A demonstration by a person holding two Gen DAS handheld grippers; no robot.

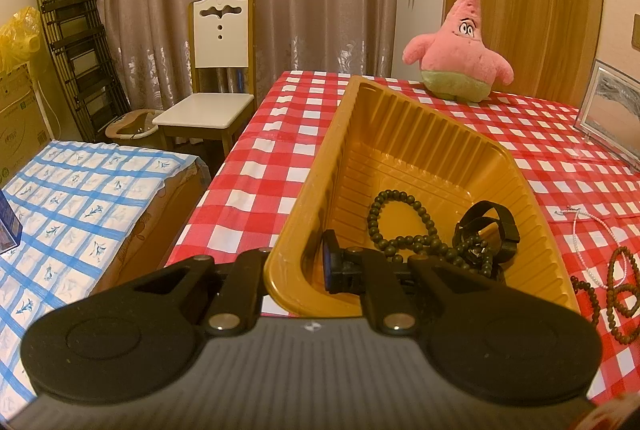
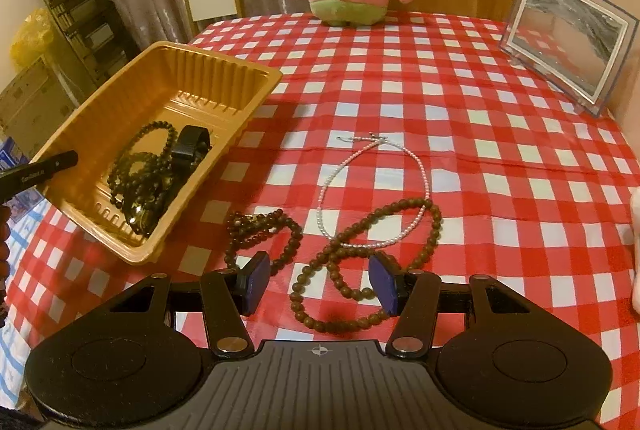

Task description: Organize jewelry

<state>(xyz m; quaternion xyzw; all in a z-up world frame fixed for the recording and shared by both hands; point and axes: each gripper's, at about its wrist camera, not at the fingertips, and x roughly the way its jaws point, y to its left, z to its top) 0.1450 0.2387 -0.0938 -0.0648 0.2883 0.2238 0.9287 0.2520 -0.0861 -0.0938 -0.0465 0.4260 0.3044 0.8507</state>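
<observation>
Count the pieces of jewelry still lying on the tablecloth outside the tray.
3: a brown bead strand between the right gripper's fingers, a darker one beside the tray, a pearl necklace behind them.

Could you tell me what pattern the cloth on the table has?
The tablecloth is a red-and-white check, clearest in the right wrist view.

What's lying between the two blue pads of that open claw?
Part of the brown bead necklace, looped on the checked tablecloth, sits between the right claw pads, untouched. The right wrist view shows it.
</observation>
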